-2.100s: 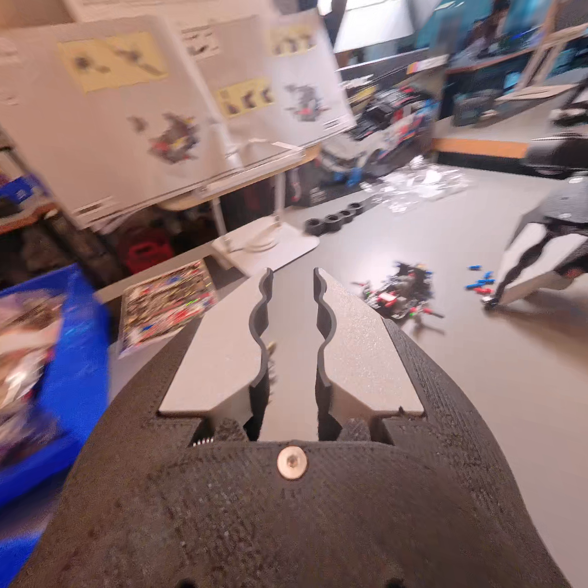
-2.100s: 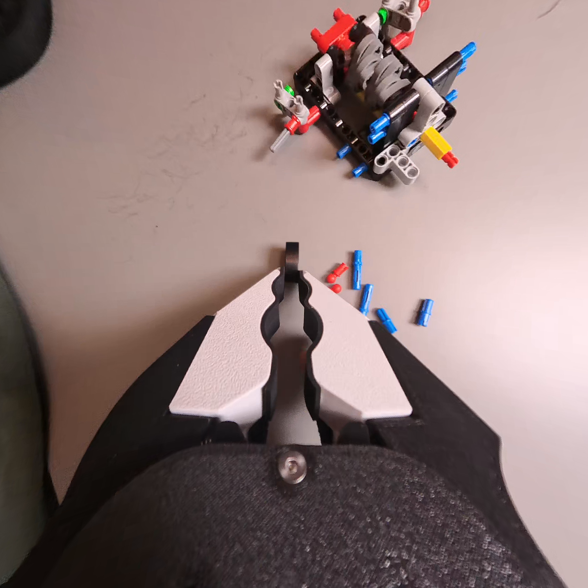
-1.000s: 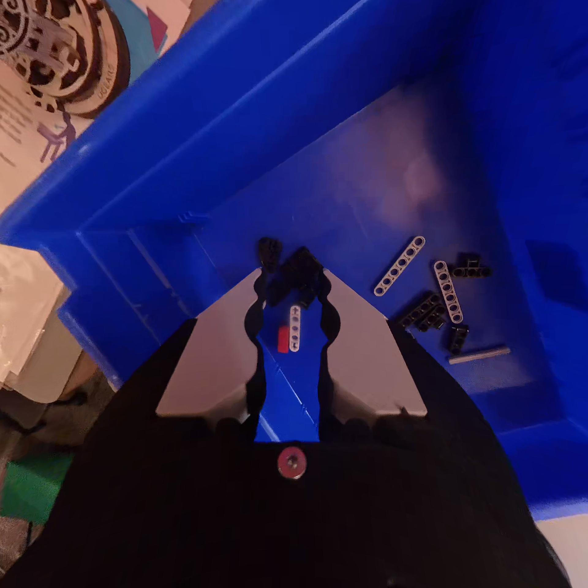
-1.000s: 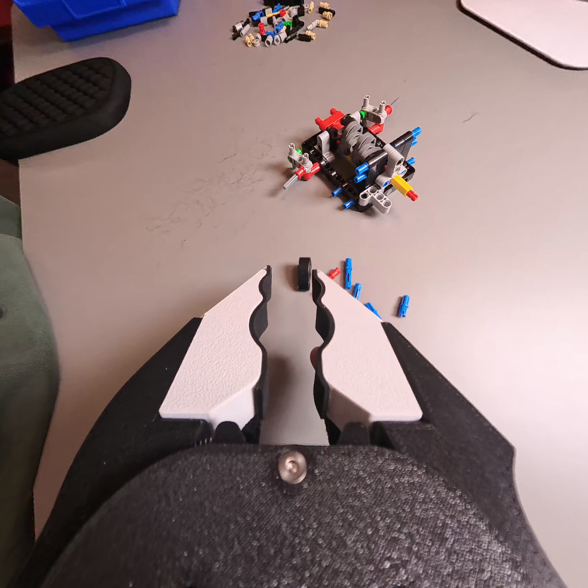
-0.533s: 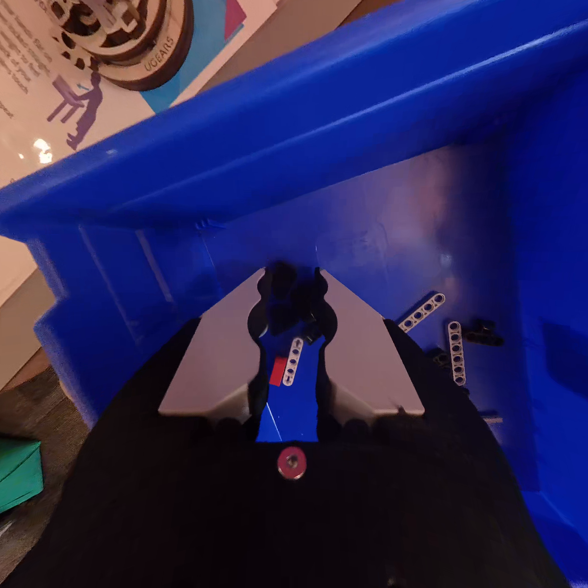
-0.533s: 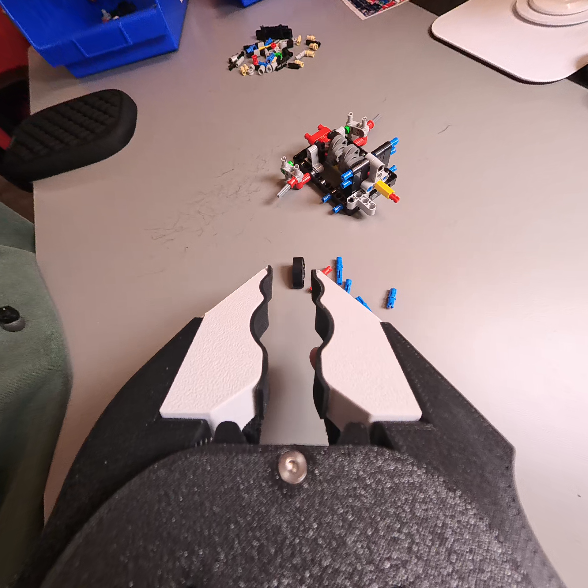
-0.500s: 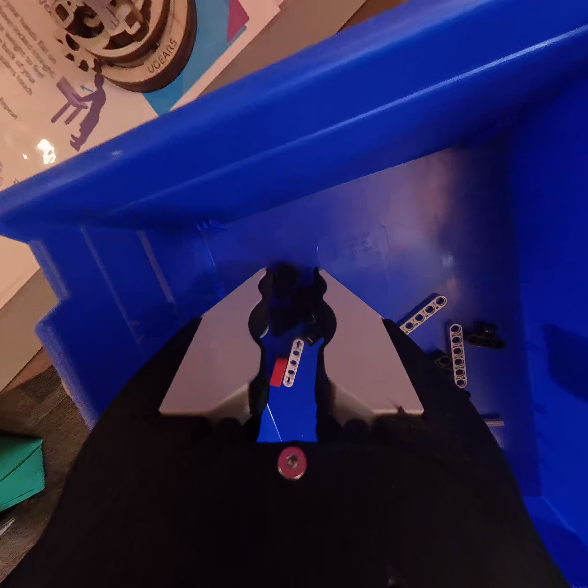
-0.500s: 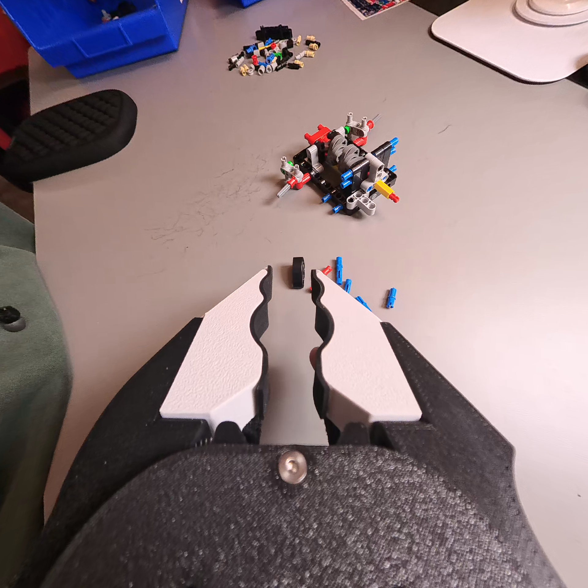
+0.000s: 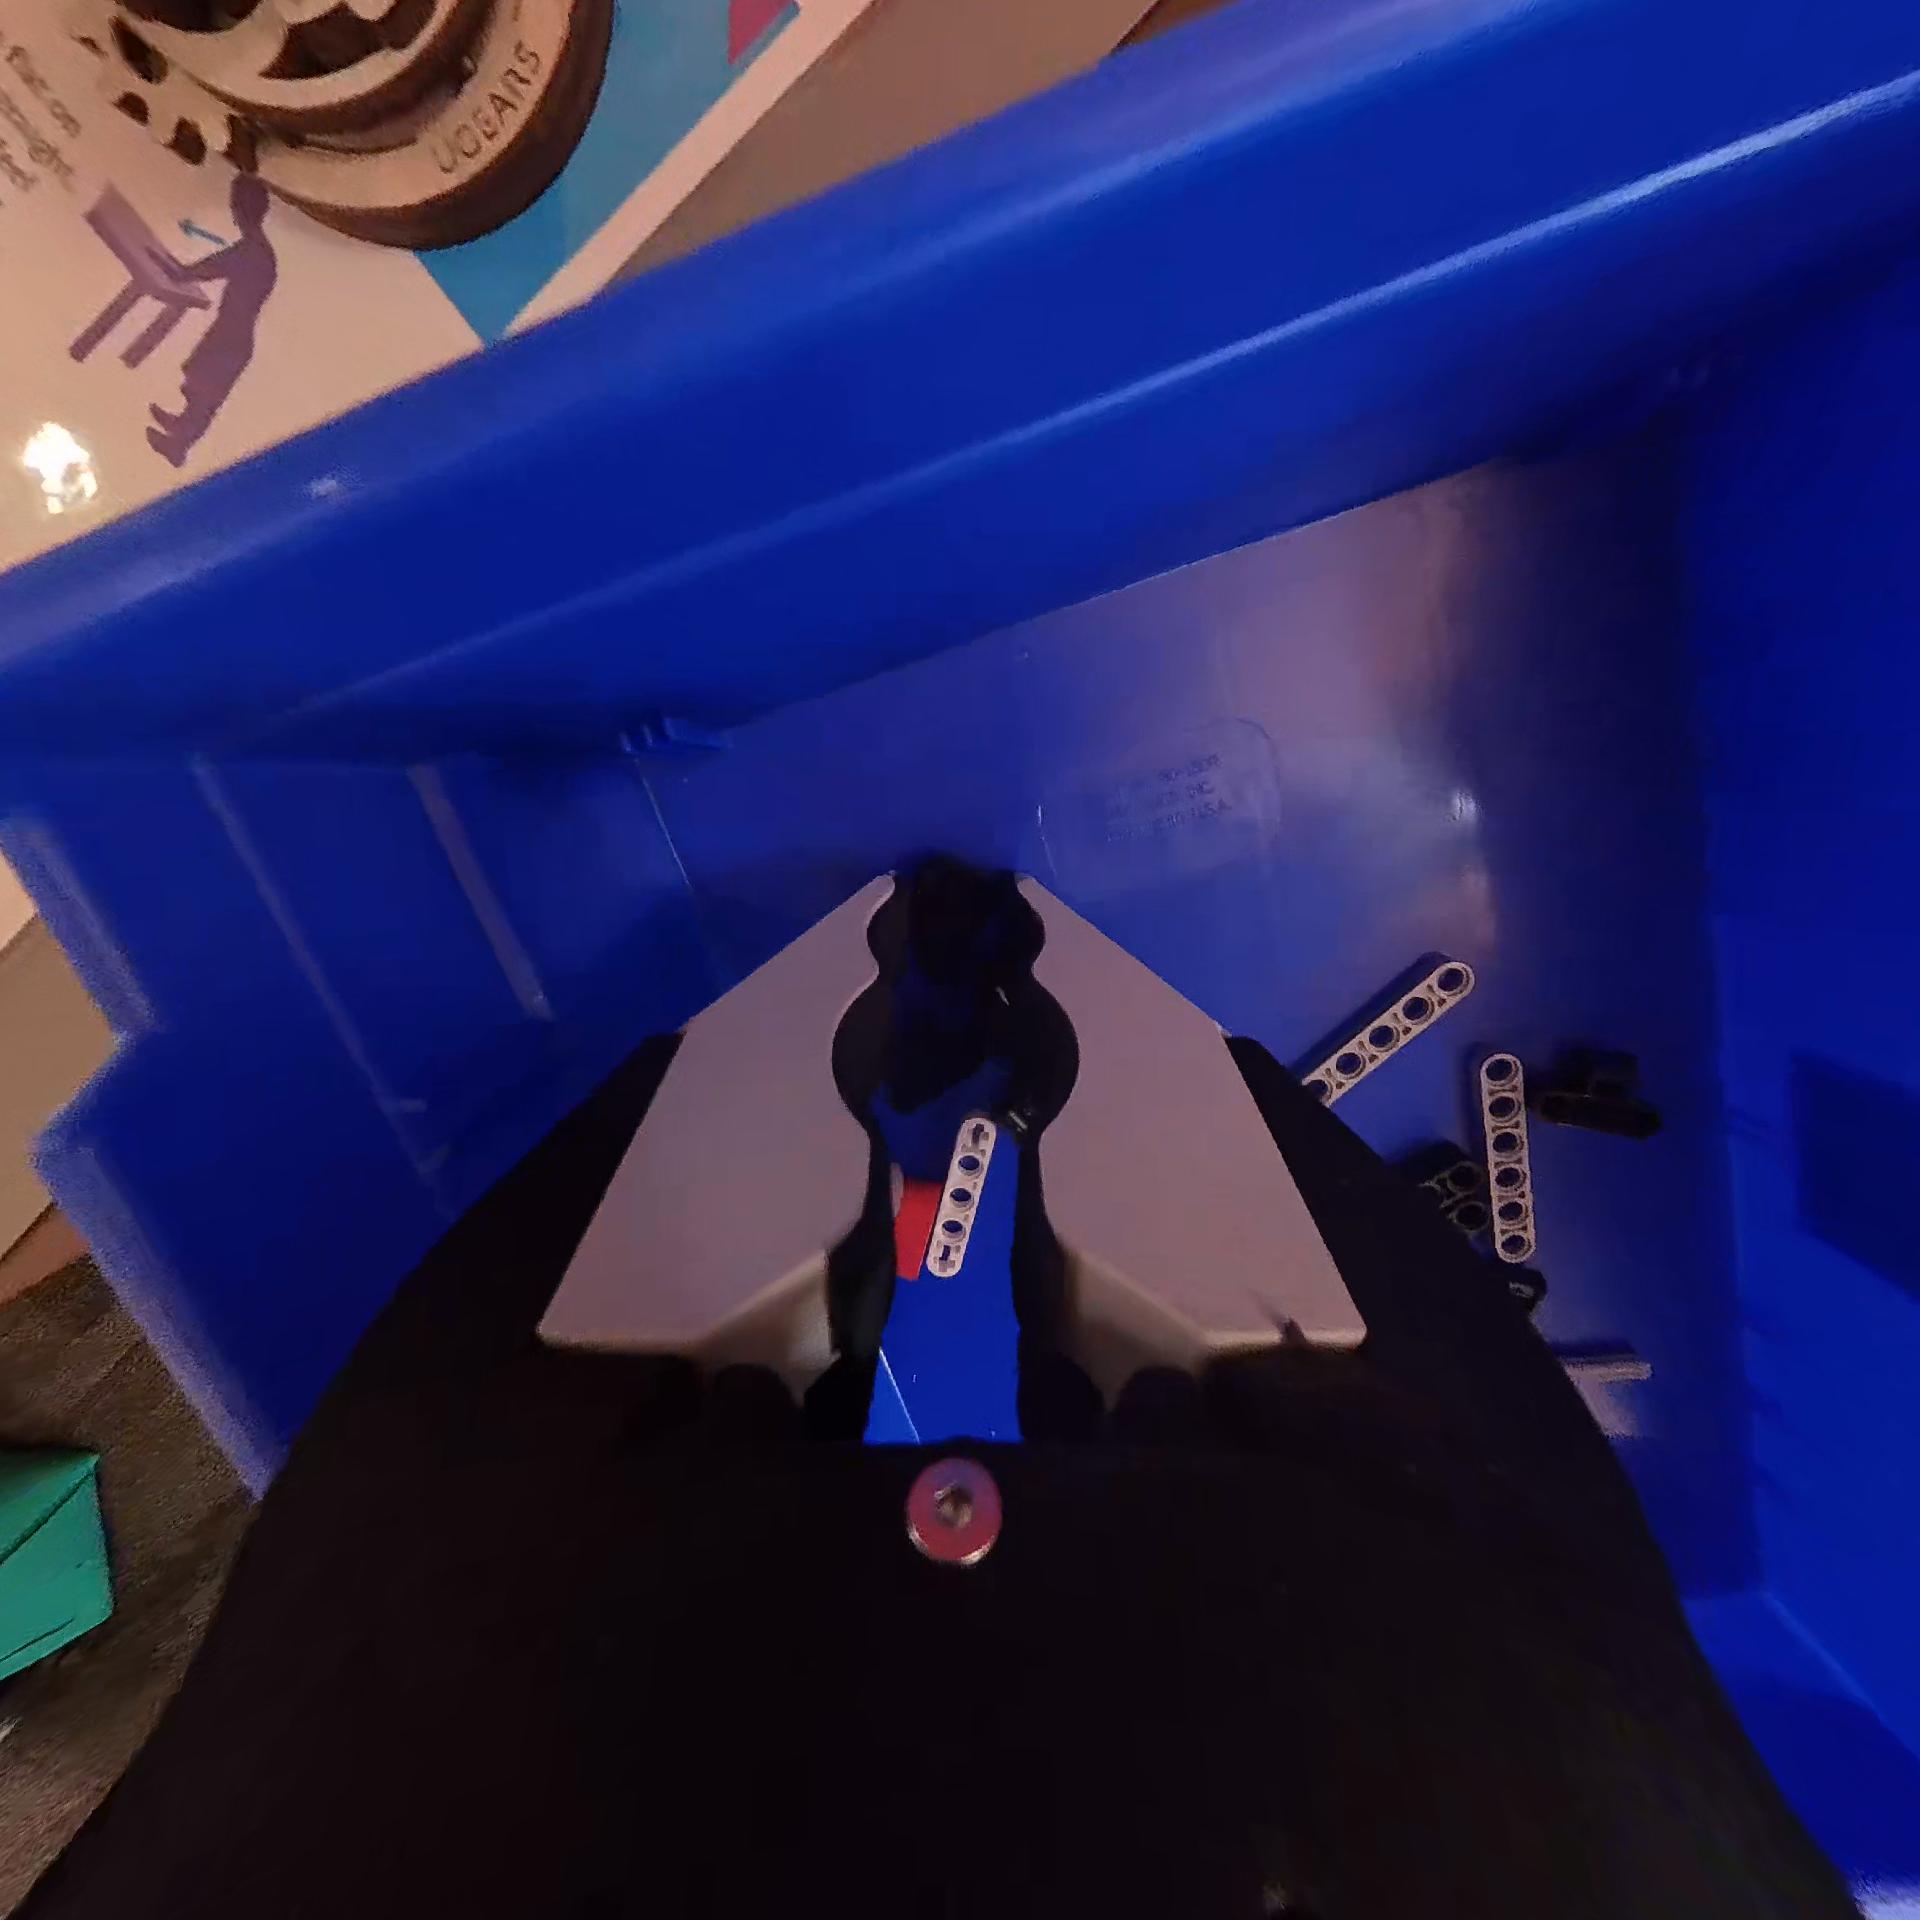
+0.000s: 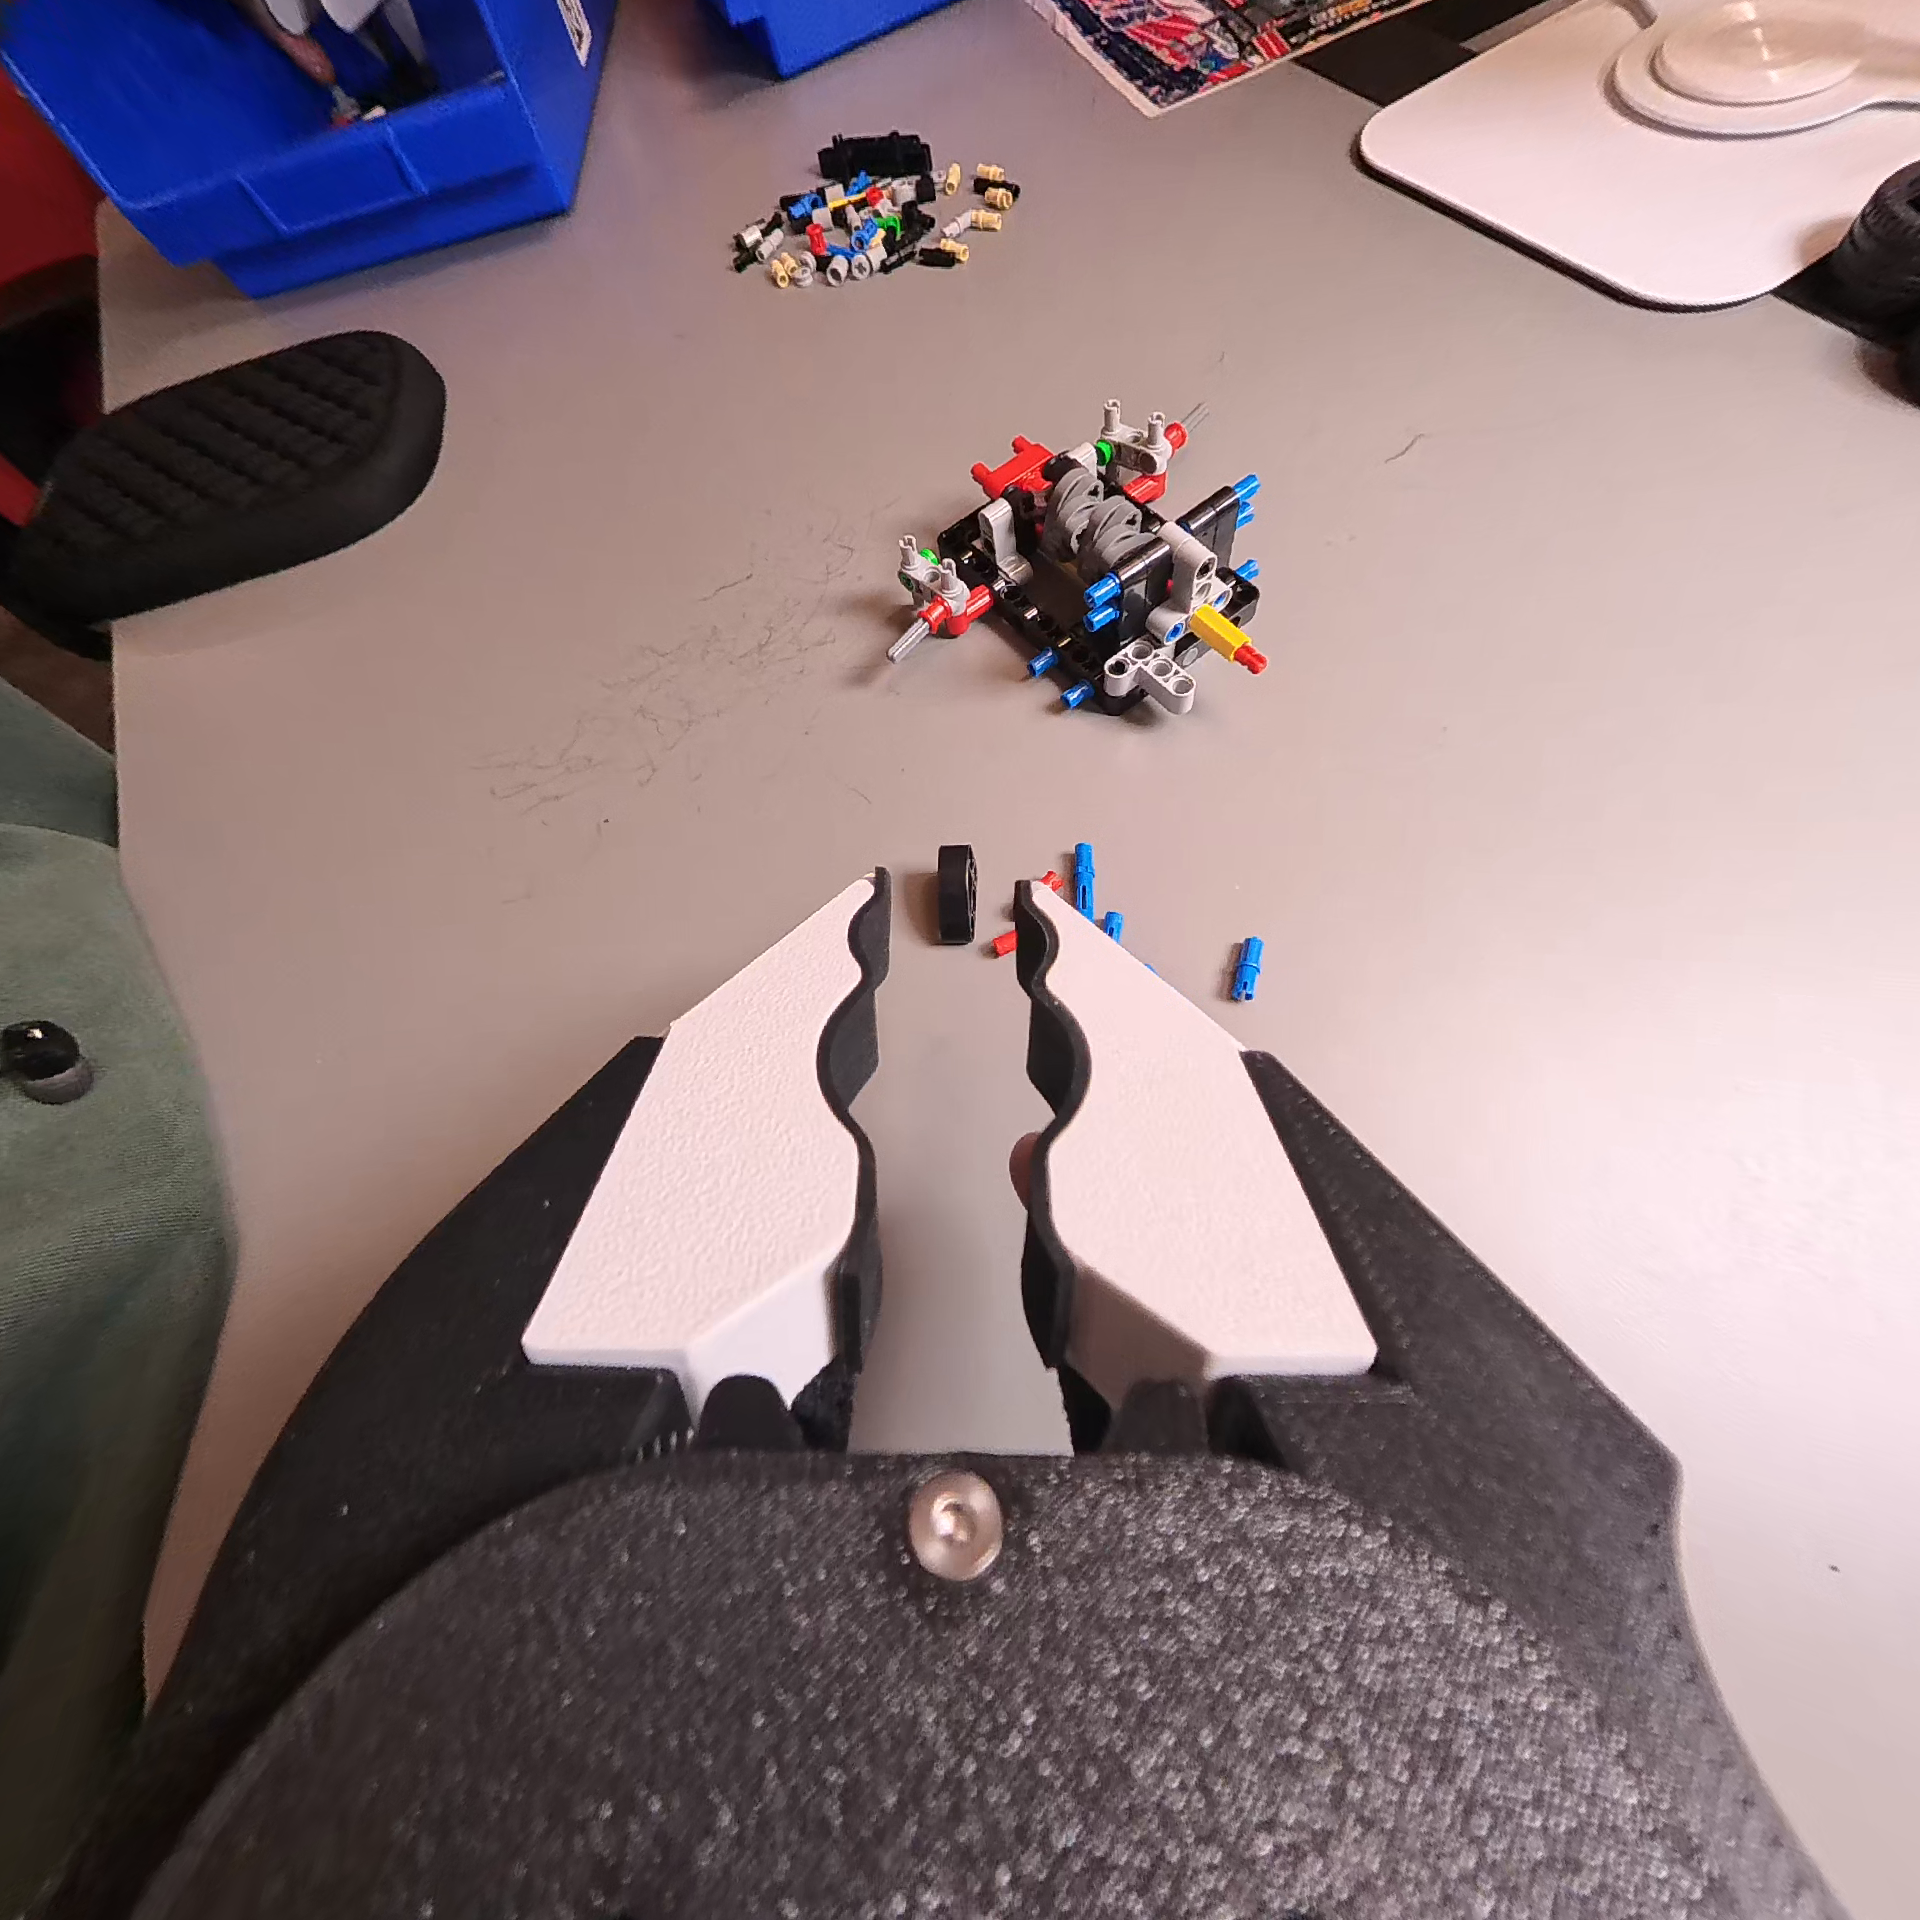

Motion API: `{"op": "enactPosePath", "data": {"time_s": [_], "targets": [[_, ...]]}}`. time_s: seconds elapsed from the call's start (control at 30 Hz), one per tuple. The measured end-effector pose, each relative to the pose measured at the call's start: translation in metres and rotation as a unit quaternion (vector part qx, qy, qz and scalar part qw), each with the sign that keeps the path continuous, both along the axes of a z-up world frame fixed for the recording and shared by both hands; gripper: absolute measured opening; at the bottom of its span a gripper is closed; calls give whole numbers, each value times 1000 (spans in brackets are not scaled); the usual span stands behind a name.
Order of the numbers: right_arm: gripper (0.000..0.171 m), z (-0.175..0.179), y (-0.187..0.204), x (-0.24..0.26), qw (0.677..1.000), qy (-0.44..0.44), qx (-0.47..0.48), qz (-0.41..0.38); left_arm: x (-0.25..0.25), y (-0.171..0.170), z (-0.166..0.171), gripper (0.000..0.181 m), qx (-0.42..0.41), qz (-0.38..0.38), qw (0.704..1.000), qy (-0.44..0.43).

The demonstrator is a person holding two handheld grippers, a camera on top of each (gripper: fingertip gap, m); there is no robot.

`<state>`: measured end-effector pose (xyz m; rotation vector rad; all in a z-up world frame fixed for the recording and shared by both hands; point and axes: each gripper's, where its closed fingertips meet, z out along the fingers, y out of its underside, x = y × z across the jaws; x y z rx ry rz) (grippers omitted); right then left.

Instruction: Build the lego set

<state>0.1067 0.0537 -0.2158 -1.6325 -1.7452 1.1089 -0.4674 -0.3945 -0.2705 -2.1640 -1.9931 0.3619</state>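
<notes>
In the left wrist view my left gripper (image 9: 956,883) is down inside a blue bin (image 9: 935,436). Its tips are closed on a dark black lego piece (image 9: 951,925). A short grey beam (image 9: 961,1195) and a red piece (image 9: 914,1226) lie on the bin floor under the fingers. In the right wrist view my right gripper (image 10: 951,894) is open and empty above the grey table (image 10: 1558,831). A small black round piece (image 10: 956,894) stands just past its tips. The partly built lego model (image 10: 1091,561) sits farther ahead.
Grey beams (image 9: 1382,1039) and black pieces (image 9: 1595,1091) lie at the bin's right. On the table are blue pins (image 10: 1247,966), red pins (image 10: 1003,943), a pile of small parts (image 10: 873,223), blue bins (image 10: 312,135), a white stand base (image 10: 1662,135) and a black pad (image 10: 229,468).
My left gripper has closed its tips around the black piece in the bin and moved slightly nearer the bin wall. My right gripper has drawn back a little and stays open.
</notes>
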Motion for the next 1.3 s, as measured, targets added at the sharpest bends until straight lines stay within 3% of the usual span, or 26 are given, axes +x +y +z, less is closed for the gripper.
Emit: {"op": "enactPosePath", "data": {"time_s": [0.1,0.2,0.27,0.33,0.47,0.53,0.67,0.77,0.9,1.0,1.13,1.3], "targets": [[21,2,0,0,1000,4,2,-1,-5,12,8,14,35,-16,999,12],[21,6,0,-1,1000,15,5,-2,-17,24,44,14,32,-60,995,68],[21,11,-2,-4,999,33,8,4,-18,59,88,15,69,-131,980,134],[21,17,-5,-7,998,55,13,10,2,112,139,14,121,-240,939,212],[21,29,-17,-16,996,91,8,21,108,212,205,14,192,-482,782,345],[22,34,-25,-21,995,98,7,29,172,248,216,14,213,-566,691,397],[21,48,-43,-33,993,113,22,40,284,296,212,14,231,-658,527,485],[21,67,-59,-47,989,140,4,41,355,319,195,14,251,-700,437,506],[21,94,-79,-70,982,183,-45,26,422,340,164,14,245,-746,348,512],[24,94,-87,-86,982,172,-77,10,454,351,142,14,245,-771,311,499],[27,68,-93,-99,987,114,-109,-1,478,358,123,13,259,-788,298,473],[7,49,-98,-102,985,82,-151,10,489,359,107,14,252,-795,282,474]]}}
